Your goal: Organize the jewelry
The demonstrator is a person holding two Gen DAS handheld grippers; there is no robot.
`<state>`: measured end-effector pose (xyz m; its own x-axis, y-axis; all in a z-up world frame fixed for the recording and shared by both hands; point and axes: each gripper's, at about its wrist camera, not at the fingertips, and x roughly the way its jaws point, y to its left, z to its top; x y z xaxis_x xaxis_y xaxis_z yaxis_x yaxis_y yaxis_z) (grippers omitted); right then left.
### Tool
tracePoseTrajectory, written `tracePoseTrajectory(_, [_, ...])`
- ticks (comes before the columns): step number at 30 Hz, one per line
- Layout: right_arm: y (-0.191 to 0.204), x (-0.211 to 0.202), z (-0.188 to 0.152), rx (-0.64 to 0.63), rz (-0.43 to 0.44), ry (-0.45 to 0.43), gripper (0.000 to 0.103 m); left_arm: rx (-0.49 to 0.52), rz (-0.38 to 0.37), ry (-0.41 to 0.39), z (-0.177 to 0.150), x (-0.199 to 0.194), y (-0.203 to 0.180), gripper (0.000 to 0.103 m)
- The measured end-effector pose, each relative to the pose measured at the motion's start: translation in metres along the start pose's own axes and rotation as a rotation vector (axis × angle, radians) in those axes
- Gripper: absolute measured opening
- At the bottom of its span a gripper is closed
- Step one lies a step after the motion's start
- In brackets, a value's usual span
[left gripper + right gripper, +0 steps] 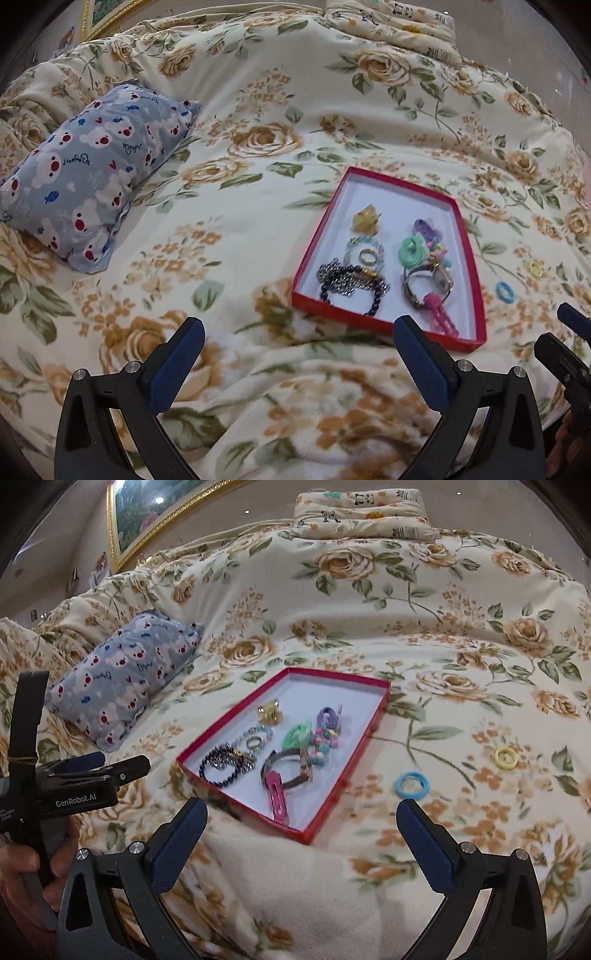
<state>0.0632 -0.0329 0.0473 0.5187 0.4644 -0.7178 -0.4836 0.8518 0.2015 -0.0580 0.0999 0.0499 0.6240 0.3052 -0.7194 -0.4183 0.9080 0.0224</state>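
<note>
The red tray (373,734) is lying on the bed (369,602), holding bracelets (225,766), a watch (295,768), a pink clip (277,794) and hair ties (295,734). Blue (412,784) and yellow (506,757) ties are lying outside it. Both grippers' fingers (181,365) (424,849) are spreading wide, empty.

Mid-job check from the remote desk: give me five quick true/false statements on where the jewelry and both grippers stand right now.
1. The blue ring lies inside the red tray. False: it lies on the floral blanket, outside the tray.
2. The pink hair clip is in the tray. True.
3. The right gripper is shut on a bracelet. False: it is open and holds nothing.
4. The yellow ring lies on the blanket. True.
5. The left gripper is open with nothing between its fingers. True.
</note>
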Motion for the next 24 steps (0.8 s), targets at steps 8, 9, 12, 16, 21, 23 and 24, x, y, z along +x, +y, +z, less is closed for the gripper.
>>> tracePoseTrajectory(8, [-0.002, -0.001, -0.009, 0.008, 0.005, -0.039, 0.103, 0.031, 0.010, -0.037, -0.013, -0.005, -0.007, 0.102])
tracePoseTrajectory(9, [-0.002, 0.000, -0.010, 0.005, 0.007, -0.040, 0.103, 0.034, 0.012, -0.040, -0.015, -0.005, -0.008, 0.102])
tracePoseTrajectory(12, [0.001, 0.002, -0.013, -0.006, 0.010, -0.040, 0.103, 0.036, 0.008, -0.050, -0.022, -0.006, -0.005, 0.102])
tracePoseTrajectory(16, [0.002, 0.003, -0.015, -0.018, 0.021, -0.046, 0.103, 0.047, 0.014, -0.061, -0.025, -0.008, -0.008, 0.102])
tracePoseTrajectory(21, [0.003, 0.002, -0.016, -0.024, 0.017, -0.055, 0.103, 0.071, 0.022, -0.097, -0.029, -0.015, -0.012, 0.102])
tracePoseTrajectory(23, [0.003, 0.002, -0.016, -0.020, 0.017, -0.052, 0.103, 0.082, 0.025, -0.102, -0.031, -0.015, -0.013, 0.102])
tracePoseTrajectory(24, [0.002, 0.002, -0.017, -0.019, 0.017, -0.051, 0.103, 0.083, 0.025, -0.102, -0.031, -0.015, -0.014, 0.102])
